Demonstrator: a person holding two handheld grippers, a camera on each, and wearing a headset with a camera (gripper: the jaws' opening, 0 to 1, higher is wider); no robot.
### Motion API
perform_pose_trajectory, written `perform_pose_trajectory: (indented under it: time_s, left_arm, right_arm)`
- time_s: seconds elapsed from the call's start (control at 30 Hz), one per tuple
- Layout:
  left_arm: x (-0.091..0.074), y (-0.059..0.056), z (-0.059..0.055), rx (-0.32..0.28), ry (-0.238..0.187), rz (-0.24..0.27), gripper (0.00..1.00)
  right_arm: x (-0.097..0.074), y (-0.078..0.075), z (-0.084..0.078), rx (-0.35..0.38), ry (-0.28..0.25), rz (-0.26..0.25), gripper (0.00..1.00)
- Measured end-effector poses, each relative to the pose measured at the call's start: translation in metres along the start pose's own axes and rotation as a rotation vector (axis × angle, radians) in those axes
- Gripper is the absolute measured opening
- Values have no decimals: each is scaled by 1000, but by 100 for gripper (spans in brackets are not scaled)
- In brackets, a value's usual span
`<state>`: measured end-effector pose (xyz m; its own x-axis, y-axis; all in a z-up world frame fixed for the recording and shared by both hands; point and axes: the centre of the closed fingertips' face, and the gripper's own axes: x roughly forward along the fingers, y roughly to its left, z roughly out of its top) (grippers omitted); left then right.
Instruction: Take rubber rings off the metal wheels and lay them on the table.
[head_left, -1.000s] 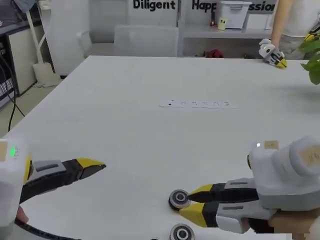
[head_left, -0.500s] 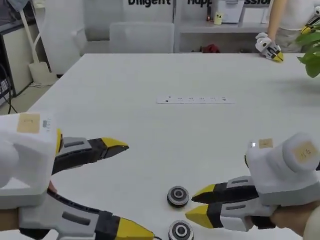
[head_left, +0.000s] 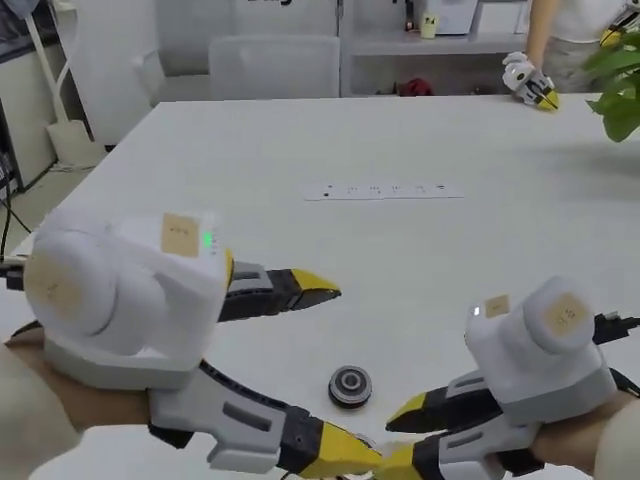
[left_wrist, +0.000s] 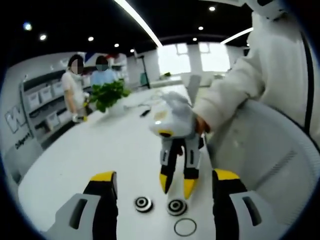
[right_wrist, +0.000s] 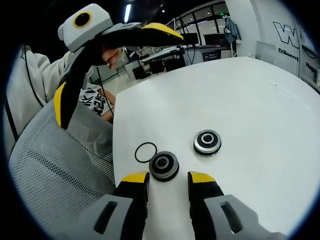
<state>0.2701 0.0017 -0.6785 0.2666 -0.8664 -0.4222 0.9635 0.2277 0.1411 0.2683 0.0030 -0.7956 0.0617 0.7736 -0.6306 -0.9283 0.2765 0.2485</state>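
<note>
White table bears a metal wheel before the open right gripper.

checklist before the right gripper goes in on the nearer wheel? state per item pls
1. Right gripper open: ok, jaws apart.
2. Nearer metal wheel lined up: ok, flat on the table, just ahead of the gap.
3. Left gripper open and ready: ok, jaws wide apart, held above the table edge.
4. That wheel carries a rubber ring: cannot tell.
5. Loose rubber ring clear of the approach: not ok, it lies close beside the wheel, right ahead of one jaw tip, and may get caught.
6. Second metal wheel out of the way: ok, apart to the side.
</note>
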Motion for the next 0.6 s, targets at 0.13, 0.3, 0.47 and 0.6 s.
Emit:
perform_pose_trajectory:
  time_s: [0.13, 0.3, 0.47, 0.6]
  left_arm:
    - [8, 1, -13, -25, -11, 12, 72]
    - [12, 2, -30, -75, -34, 39, 65]
    - [18, 0, -47, -108, -34, 49, 65]
    - [22, 0, -59, -114, -24, 57, 58]
  right_arm:
    - [2, 3, -4, -21, 13, 13, 27]
    - [5, 4, -5, -24, 12, 23, 27]
    - [7, 4, -7, -28, 5, 24, 27]
    - [8, 5, -8, -38, -1, 26, 26]
